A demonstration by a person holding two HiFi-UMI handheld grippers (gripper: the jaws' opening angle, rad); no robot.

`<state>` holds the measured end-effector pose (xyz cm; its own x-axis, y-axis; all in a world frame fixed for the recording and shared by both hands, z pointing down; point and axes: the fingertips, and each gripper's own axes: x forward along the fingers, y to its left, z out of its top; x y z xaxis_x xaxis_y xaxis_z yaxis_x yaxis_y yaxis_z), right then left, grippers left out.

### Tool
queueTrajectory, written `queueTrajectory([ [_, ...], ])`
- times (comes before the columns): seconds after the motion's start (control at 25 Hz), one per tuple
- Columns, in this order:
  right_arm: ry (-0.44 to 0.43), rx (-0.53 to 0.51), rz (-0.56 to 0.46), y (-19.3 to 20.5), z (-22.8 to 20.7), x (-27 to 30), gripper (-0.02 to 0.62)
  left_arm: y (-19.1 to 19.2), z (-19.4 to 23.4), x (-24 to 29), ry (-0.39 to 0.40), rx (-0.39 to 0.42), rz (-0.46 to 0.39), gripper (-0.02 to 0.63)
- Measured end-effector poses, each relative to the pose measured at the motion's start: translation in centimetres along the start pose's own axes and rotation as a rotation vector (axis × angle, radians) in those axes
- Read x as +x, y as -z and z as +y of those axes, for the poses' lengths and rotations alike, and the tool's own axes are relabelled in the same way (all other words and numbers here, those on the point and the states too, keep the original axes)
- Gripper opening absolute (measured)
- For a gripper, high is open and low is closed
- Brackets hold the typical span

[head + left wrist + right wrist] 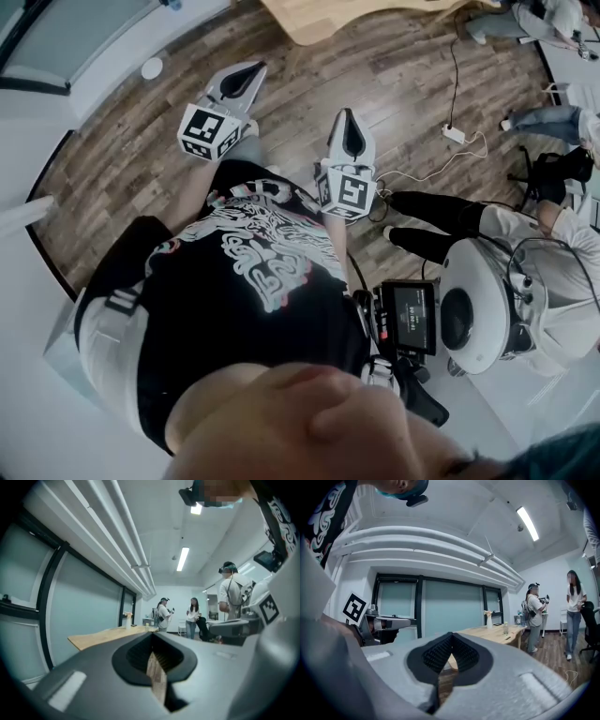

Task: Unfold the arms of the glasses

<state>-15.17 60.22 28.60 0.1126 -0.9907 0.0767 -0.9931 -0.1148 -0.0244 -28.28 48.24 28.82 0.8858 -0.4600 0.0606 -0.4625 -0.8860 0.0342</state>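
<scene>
Nearest the head camera, a black printed shirt (253, 272) filled the middle of the view, with a small monitor (413, 317) clipped at waist level toward 4 o'clock. Just past the shirt, the left gripper (247, 75) was held out at 11 o'clock and the right gripper (350, 127) at 12 o'clock, both pointing away from the body over bare wood floor (122, 159). Both pairs of jaws were seen pressed together at the tips with nothing caught between them; only floor and table showed through the padded hollow behind each tip. This was judged a resting carry pose, not a working one. Farther out, a power strip (454, 134) lay at 1 o'clock and a wooden table (319, 17) at 12 o'clock. Standing people (534, 616) were seen beyond it. The glasses were not found in any view, so the task was judged not started.
</scene>
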Motion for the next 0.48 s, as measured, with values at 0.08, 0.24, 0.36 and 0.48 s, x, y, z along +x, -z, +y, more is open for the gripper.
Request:
queueTrajectory([
  [0.08,-0.004,-0.006,0.009,0.1,-0.1,-0.1,-0.002,0.2,-0.1,0.3,-0.001,0.003,0.005,-0.012],
  [0.24,-0.001,-0.006,0.006,0.4,-0.7,0.3,-0.002,0.5,0.0,1.2,-0.002,0.013,0.008,-0.012],
  [0.36,0.005,-0.005,0.013,0.8,-1.5,0.8,-0.002,0.7,0.2,2.1,-0.003,0.023,0.009,-0.012],
  [0.48,0.005,-0.002,0.009,1.0,-2.5,1.4,-0.002,0.8,0.1,3.1,-0.007,0.033,0.007,-0.012],
])
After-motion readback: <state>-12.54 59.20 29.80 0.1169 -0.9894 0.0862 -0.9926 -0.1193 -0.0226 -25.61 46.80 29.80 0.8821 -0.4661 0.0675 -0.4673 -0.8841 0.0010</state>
